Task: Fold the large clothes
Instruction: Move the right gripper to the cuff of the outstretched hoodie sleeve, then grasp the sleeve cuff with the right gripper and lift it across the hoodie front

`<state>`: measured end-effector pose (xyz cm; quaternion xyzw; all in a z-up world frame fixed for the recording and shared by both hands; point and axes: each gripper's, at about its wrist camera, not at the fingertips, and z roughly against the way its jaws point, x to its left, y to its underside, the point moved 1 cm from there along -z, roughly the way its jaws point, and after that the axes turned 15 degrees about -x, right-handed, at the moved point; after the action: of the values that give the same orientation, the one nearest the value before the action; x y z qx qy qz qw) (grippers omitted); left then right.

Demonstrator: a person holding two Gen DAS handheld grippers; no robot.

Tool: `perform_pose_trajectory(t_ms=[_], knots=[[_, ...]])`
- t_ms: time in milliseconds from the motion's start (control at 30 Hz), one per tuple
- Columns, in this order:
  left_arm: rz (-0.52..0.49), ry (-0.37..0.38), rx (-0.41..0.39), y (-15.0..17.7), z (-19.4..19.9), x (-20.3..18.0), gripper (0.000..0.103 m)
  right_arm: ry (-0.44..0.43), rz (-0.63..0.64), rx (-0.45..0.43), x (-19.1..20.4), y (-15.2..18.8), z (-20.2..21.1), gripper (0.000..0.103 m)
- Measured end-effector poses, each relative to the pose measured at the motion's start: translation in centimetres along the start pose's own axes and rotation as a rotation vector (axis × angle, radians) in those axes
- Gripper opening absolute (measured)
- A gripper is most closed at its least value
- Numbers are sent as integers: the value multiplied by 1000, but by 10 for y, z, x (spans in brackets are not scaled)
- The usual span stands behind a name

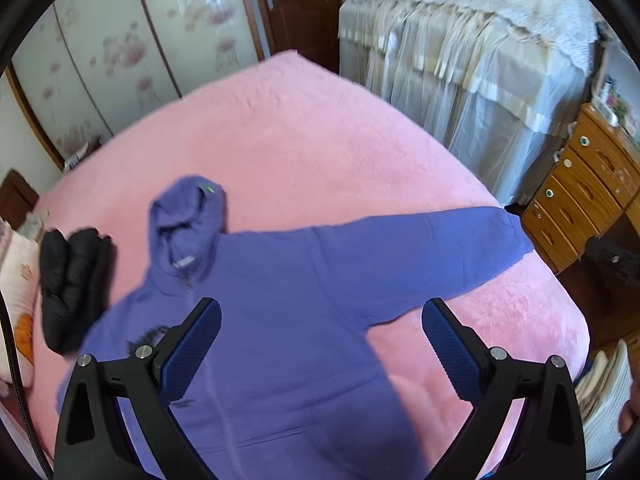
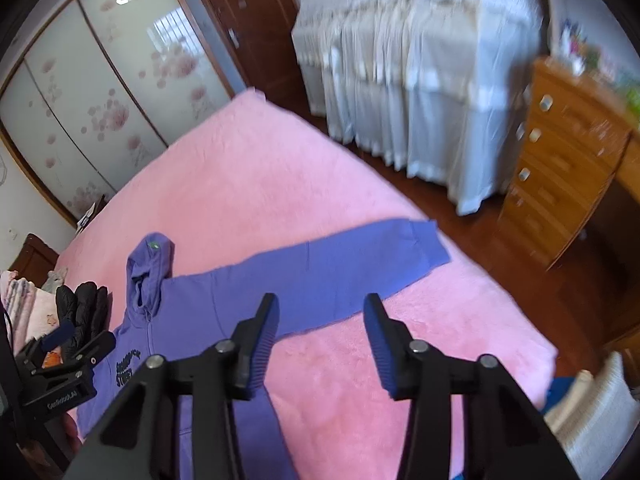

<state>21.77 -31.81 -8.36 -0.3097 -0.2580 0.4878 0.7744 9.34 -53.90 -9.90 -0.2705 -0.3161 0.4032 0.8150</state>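
A purple hoodie (image 1: 288, 280) lies spread flat on the pink bed (image 1: 304, 152), hood away from the fingers and one sleeve stretched out to the right. The left gripper (image 1: 320, 344) hangs above the hoodie's body, fingers (image 1: 192, 352) wide apart and holding nothing. The right gripper (image 2: 320, 344) hangs above the bed just below that sleeve, its fingers (image 2: 260, 352) apart too, nothing between them. A black padded garment (image 1: 72, 280) lies left of the hood.

- You have a purple matt knit-cloth hoodie (image 1: 304, 280) on a fluffy pink plush blanket (image 1: 304, 148).
- Your black puffy jacket (image 1: 72, 280) looks faintly glossy.
- Your wooden drawer chest (image 1: 588, 192) looks varnished.
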Motion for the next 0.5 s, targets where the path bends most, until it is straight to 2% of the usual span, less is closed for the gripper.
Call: perform_pose_trajectory(t_ms=[100,267,367,400,500], knots=[[47,6,26,6,-37,-18,99,18,-35,62,-28,3,-45,44],[83,-39,95,17,-100,-49,94,44,-161,170,-86,16,-119,44],[111,-48,113,19,-124,-59,94,58,-166,197,-99,21,-142,44],[115,-53,114,19,-132,-63,94,67,-190,229,-112,28,-163,44],[104,-65,115,16,-144,-71,94,76,-254,273,-126,35,-184,44]])
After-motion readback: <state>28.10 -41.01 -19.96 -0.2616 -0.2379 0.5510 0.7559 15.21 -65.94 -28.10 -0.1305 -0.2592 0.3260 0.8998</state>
